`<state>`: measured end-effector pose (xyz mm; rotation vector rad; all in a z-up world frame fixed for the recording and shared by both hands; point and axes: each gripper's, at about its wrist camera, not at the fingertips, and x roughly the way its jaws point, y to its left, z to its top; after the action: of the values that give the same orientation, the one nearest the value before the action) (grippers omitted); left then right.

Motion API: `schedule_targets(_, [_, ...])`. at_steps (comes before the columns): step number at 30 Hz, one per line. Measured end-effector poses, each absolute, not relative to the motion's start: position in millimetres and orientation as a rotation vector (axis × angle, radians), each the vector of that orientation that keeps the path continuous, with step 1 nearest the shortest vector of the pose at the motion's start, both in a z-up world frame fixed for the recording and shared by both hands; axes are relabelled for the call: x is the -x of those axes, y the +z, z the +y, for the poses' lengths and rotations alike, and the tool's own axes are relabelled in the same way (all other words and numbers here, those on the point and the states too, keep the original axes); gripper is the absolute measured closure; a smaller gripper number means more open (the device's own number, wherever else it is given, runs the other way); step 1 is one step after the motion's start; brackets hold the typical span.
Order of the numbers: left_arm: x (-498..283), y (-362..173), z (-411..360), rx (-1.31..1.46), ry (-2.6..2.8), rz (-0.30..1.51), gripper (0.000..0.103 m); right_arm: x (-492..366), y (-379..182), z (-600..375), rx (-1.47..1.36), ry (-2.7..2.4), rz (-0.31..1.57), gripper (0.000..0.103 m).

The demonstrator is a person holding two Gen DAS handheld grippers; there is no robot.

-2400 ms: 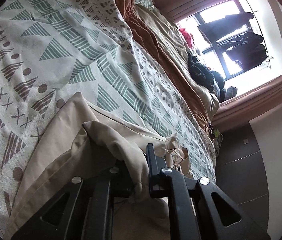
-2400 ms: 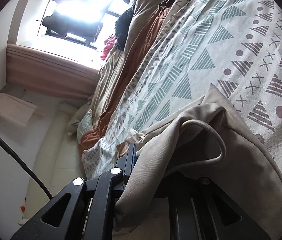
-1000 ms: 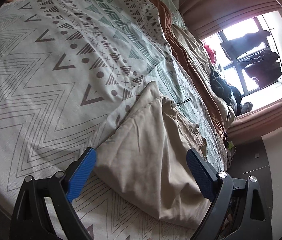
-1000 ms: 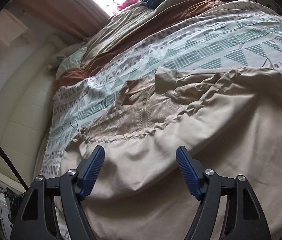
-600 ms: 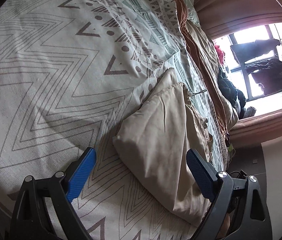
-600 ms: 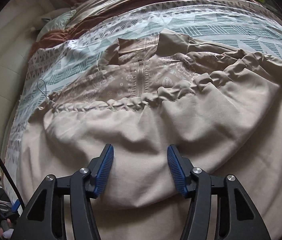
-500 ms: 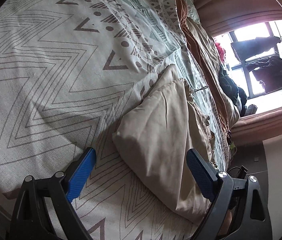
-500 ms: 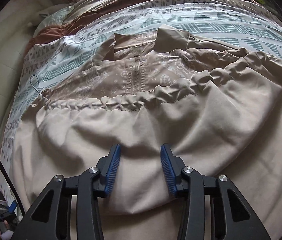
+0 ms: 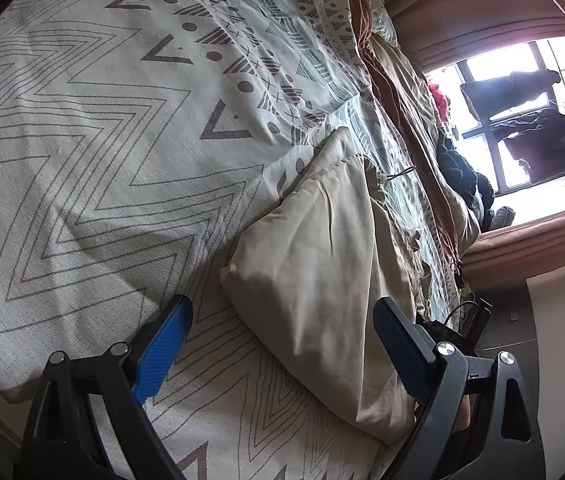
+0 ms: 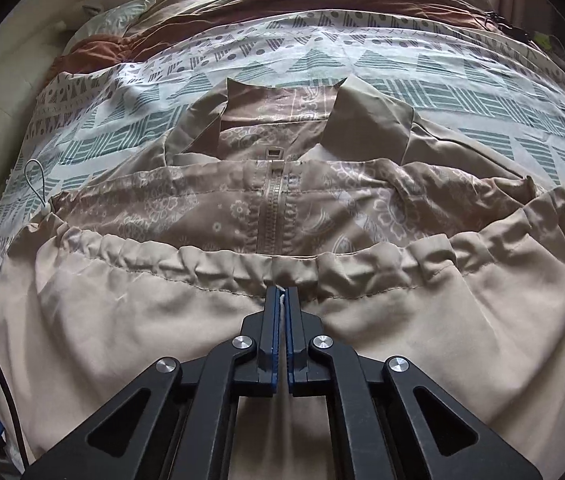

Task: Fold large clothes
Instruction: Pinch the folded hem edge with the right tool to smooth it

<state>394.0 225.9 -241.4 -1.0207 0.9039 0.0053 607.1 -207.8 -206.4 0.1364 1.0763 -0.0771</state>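
Observation:
A beige jacket lies folded on the patterned bedspread. Its lower half is turned up over the front, so the gathered drawstring hem crosses the middle, with the zipper and collar beyond. My right gripper is shut at the hem's middle, with a sliver of pale fabric or cord between the pads. In the left wrist view the jacket shows from its side. My left gripper is open and empty, just short of the folded corner.
A drawstring loop sticks out at the jacket's left end. Brown and tan bedding is bunched at the far side. A bright window with dark clothes hanging is beyond the bed. The zigzag-patterned spread stretches left of the jacket.
My right gripper has closed from wide open to shut on the jacket's hem and moved in closer. My left gripper stayed open and drifted slightly beside the jacket's folded corner.

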Motion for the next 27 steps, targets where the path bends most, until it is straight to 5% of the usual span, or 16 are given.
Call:
schedule_targets(13, [-393.7, -241.0, 213.6, 1.071, -0.04, 0.89, 0.01, -638.4, -207.7, -222.4, -0.166, -0.122, 1.063, 0.103])
schedule_targets(27, [-424.1, -258.4, 195.3, 1.161, -0.119, 0.934, 0.01, -573.7, -169.9, -231.6, -0.296, -0.017, 1.013, 0.103])
